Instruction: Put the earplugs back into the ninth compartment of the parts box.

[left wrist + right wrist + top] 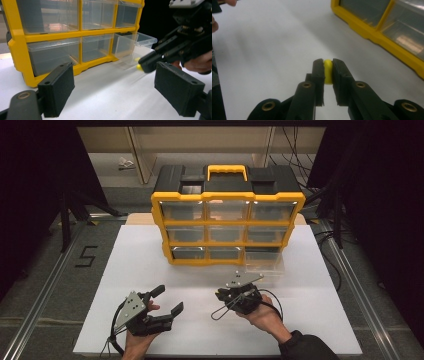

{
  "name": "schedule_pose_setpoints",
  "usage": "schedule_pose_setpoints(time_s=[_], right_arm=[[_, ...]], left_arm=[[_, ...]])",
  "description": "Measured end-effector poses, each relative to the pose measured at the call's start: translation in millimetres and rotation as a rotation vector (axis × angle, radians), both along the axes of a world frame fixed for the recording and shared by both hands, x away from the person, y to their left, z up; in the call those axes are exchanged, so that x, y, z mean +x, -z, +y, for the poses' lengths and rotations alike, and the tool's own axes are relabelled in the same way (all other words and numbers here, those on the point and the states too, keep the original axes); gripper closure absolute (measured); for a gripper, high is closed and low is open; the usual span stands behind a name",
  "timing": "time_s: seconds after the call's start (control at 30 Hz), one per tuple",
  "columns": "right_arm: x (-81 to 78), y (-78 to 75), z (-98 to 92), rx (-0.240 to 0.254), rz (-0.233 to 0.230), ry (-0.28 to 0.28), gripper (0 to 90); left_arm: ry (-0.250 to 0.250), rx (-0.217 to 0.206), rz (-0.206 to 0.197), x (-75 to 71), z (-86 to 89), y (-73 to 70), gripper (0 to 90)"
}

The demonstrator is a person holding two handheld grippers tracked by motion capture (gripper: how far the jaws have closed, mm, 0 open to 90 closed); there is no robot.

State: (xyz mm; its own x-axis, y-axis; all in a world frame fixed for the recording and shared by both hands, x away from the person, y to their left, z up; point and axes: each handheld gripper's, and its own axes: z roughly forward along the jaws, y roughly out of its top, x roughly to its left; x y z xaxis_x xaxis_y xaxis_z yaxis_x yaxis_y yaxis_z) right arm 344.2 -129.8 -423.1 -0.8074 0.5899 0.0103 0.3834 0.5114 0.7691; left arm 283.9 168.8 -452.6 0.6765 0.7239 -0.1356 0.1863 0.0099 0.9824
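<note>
Small yellow piece pinched, open drawer waiting

The right gripper (327, 72) was clamped on a small yellow piece (327, 71) near the pulled-out bottom-right drawer (262, 261); a thin grip could let it slip and roll. The left gripper (115, 92) stood wide open, empty.

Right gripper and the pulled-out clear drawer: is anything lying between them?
No. In the left gripper view, bare white table separates the right gripper, shut on a small yellow piece, from the drawer.
</note>
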Motion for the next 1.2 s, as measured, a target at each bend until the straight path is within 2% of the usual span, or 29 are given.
schedule_pose_setpoints(time_s=[0.43,0.83,1.2], right_arm=[[10.1,-26.5,-30.9,0.091,-0.056,0.080,80.6],[17.8,-39.3,-54.5,0.146,-0.097,0.156,80.6],[24.9,-46.2,-75.3,0.190,-0.116,0.230,80.6]], left_arm=[[-0.002,0.002,0.001,0.1,0.0,-0.1,15.7],[-0.002,0.001,0.001,0.2,0.1,-0.1,15.7],[-0.003,0.001,0.001,0.2,0.0,-0.2,15.6]])
